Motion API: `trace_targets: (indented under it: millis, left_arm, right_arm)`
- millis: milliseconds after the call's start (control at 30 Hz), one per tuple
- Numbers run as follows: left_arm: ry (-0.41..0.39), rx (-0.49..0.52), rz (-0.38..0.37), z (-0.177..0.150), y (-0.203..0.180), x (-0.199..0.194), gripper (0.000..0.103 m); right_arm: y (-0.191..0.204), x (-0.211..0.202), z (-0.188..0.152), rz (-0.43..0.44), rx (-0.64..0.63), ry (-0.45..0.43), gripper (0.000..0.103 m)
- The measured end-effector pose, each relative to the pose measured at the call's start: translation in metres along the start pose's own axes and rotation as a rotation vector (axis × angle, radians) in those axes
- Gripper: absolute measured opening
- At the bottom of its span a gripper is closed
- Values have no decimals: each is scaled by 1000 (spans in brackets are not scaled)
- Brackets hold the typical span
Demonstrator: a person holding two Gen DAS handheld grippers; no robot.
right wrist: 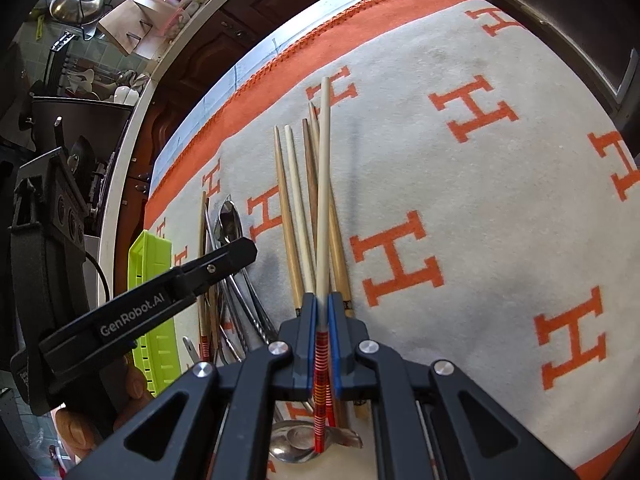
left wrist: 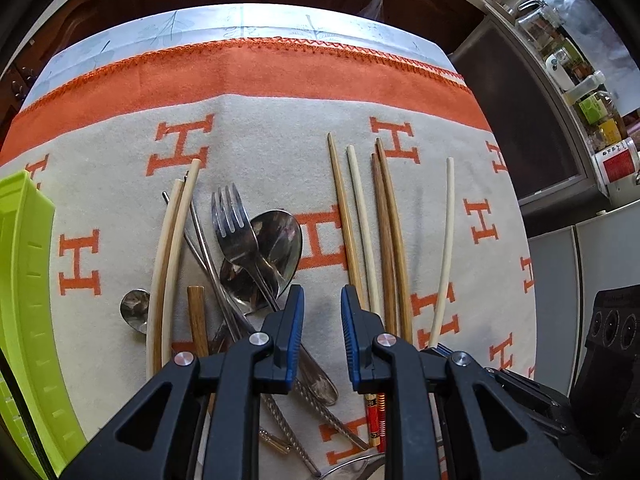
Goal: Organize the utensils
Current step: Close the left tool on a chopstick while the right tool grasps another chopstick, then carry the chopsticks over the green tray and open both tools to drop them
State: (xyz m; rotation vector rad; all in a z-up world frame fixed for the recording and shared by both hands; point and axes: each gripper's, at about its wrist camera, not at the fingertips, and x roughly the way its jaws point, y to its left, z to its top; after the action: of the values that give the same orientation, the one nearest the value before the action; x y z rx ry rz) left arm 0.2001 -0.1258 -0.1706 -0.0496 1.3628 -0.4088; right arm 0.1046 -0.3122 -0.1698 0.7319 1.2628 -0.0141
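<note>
The pale chopstick (right wrist: 322, 200) with a red-banded handle was clamped between the blue pads (right wrist: 334, 344) of the right tool (right wrist: 322, 320), its tip pointing away over the blanket (right wrist: 500, 208); in the left wrist view it curved at the right of the row (left wrist: 444, 248). Beneath and beside it lay four more chopsticks (left wrist: 372, 232) in a near-parallel row on the blanket, two light and two dark brown. Left of the row lay a mixed heap: a fork (left wrist: 236, 228) resting across a large spoon (left wrist: 276, 256), metal chopsticks (left wrist: 208, 256), two long pale chopsticks (left wrist: 172, 248) and a small spoon (left wrist: 135, 308). The left tool (left wrist: 319, 300) hovered over the gap between heap and row, its jaws parted a little with nothing between them; no earlier picture showed their motion. A green tray (left wrist: 24, 264) stood at the left edge of the surface, just beside the heap. The cream blanket, patterned with orange H letters and bordered by an orange band (left wrist: 248, 76), covered the surface. A hand (right wrist: 128, 392) gripped the left tool's handle.
</note>
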Motion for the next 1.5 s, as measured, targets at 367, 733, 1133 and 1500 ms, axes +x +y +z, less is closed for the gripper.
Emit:
trace_targets:
  millis: [367,733,1133,1500]
  left_arm:
    - [62,17,10,-6,-19,24,19]
    - [-18,57,49,-17,-30,22,4]
    - [-145,74,-26,-35,4,-86,4]
    - [-277,-7,233,-90,132,-168,5]
  right_arm:
    - [-2,-2,-2,0,0,-1,6]
    - [-2,3,-5,-2,4,3,6]
    - [30,-29,-14,65,-65,-50,6]
    - [140,-5,-46,151,-267,32,6]
